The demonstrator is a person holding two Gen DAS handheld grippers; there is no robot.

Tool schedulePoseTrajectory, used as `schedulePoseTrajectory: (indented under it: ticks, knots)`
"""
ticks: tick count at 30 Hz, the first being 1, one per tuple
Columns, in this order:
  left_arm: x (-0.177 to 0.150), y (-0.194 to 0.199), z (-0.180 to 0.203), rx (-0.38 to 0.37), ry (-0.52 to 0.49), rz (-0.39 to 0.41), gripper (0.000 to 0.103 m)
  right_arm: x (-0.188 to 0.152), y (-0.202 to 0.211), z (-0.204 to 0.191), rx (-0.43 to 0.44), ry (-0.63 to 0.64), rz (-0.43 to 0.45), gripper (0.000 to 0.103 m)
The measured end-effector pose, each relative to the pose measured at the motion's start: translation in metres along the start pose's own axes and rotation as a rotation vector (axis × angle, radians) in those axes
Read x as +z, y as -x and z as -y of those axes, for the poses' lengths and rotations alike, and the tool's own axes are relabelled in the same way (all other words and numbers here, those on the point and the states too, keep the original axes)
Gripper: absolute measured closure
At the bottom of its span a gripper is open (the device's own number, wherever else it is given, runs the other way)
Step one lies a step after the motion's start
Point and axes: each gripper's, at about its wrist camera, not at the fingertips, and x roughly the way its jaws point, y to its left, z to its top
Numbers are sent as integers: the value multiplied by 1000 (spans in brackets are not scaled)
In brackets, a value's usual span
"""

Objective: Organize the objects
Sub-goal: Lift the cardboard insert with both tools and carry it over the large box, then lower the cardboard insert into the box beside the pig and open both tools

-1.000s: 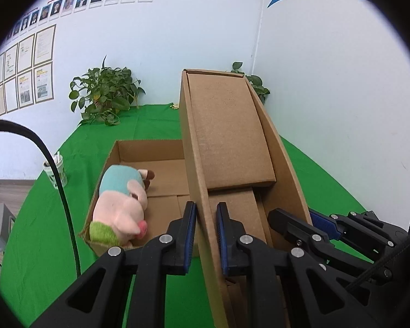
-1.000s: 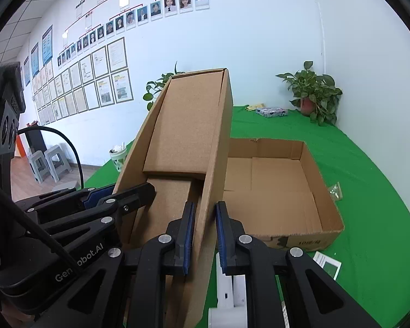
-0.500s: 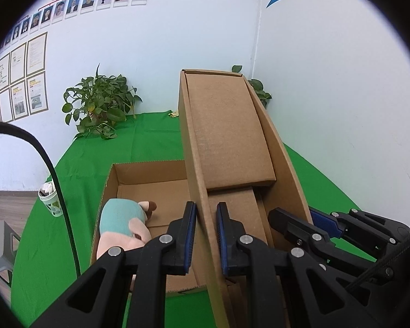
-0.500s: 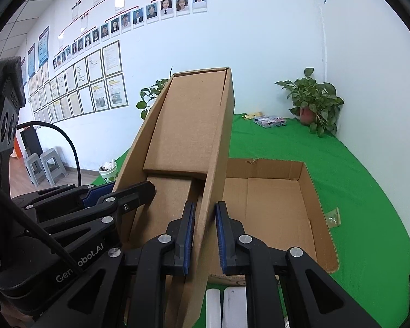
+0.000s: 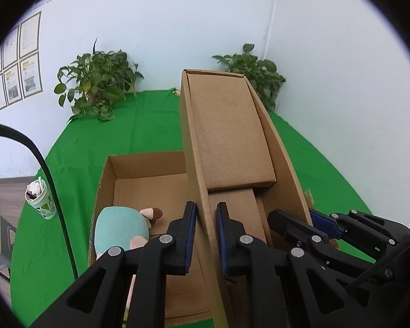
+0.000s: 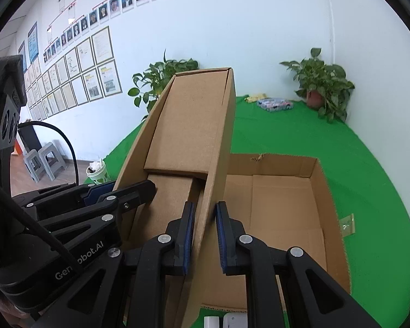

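Both grippers clamped, side by side

Left gripper (image 5: 206, 233) low centre of its frame, fingers pinched on a thin wall; right gripper (image 6: 205, 232) likewise, apparently just as tight. Each shows in the other's lower corner.

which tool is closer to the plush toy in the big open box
Left. The left tool clamps the small box's wall directly beside the plush toy; the right tool grips the opposite wall, with the small box between it and the toy.

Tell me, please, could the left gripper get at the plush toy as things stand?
Probably not: the left gripper is shut on the lid's side wall, so it isn't free, though the plush toy lies uncovered in the box just left.
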Motion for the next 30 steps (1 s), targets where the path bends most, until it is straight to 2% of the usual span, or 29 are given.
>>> schedulePoseTrajectory:
  ticks: [13,17,26,30]
  knots:
    - [-22,-90,-26,61,39,-194,89,-25,-136,34,66,-64,-182,89]
    - [-30,-106,-31,83,41,-243,89,-54,-158,36,88,-87,-215,89]
    - [-54,-134,-39,92,48,-356,89,-93,-198,30,81,-114,-306,91]
    - [-61,-137,-41,111,23,-361,90,-103,-213,26,83,-123,-337,91]
